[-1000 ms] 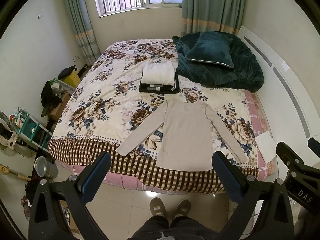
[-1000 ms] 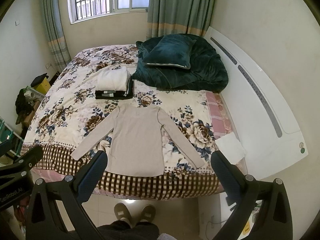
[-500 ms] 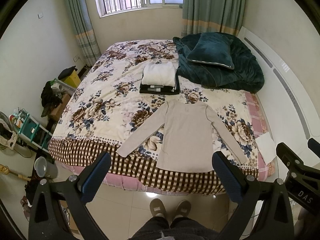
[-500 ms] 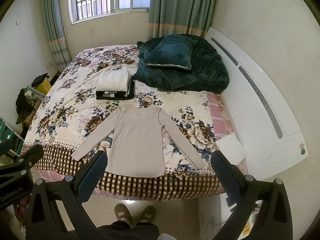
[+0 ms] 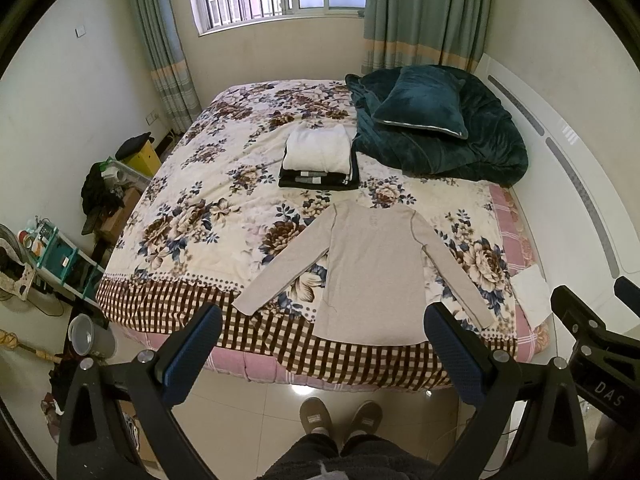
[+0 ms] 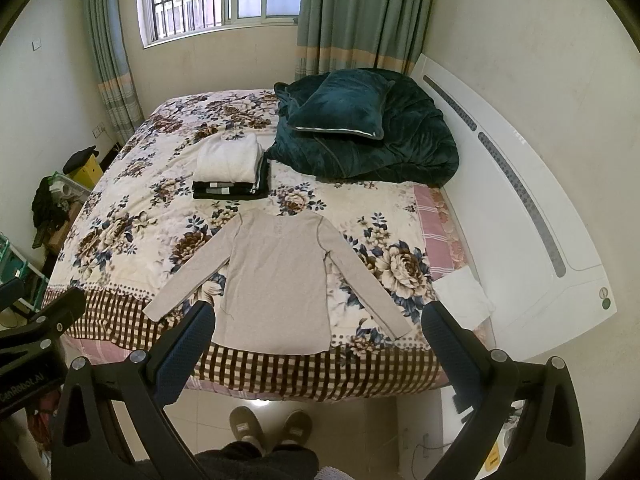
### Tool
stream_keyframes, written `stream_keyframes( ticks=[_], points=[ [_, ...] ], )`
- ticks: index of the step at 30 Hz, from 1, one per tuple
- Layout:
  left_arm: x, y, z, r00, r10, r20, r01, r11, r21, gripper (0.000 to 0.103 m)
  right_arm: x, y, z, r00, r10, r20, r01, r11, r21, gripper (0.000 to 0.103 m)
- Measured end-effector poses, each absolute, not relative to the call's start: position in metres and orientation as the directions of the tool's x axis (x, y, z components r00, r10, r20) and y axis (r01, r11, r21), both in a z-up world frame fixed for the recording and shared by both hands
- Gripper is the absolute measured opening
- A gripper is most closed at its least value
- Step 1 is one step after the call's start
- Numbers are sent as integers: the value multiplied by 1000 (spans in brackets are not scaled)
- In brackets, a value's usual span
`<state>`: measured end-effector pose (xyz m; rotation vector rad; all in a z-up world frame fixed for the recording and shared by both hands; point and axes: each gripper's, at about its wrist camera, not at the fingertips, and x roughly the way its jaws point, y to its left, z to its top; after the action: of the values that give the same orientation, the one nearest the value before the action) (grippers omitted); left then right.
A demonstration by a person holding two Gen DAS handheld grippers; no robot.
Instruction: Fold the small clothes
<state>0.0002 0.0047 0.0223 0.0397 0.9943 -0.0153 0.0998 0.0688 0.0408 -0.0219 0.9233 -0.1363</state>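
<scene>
Here, in the left wrist view, one beige shirt (image 5: 374,276) lies flat on the bed (image 5: 192,216), sleeves spread, one folded stack (image 5: 318,158) beyond it; the left gripper (image 5: 322,338) hangs wide open and empty above the floor, the shirt's hem between its fingertips. In the right wrist view, the same single shirt (image 6: 276,280) lies ahead of the right gripper (image 6: 318,336), likewise wide and empty. Nothing has shifted since the earlier frames.

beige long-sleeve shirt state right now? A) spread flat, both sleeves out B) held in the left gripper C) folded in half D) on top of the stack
A: the beige shirt lies flat on the bed, both sleeves angled outward, both grippers open and clear of it.
</scene>
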Motion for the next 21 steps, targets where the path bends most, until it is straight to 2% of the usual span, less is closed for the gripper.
stream_keyframes(
  ticks=[5,10,16,21],
  points=[
    [16,4,14,570,17,-821,23,999,36,103,104,69,37,590,-129,-797,127,990,-66,103],
    [64,-1,-31,602,76,-795,9,995,102,103,132,44,-2,536,-145,-832,248,969,-10,103],
    [123,-17,-115,523,57,-850,75,991,113,103,167,-26,-98,415,-220,-883,485,874,10,103],
    [173,-47,-201,450,102,-887,101,981,164,103,184,-105,-206,314,-204,-927,650,758,54,103]
  ],
)
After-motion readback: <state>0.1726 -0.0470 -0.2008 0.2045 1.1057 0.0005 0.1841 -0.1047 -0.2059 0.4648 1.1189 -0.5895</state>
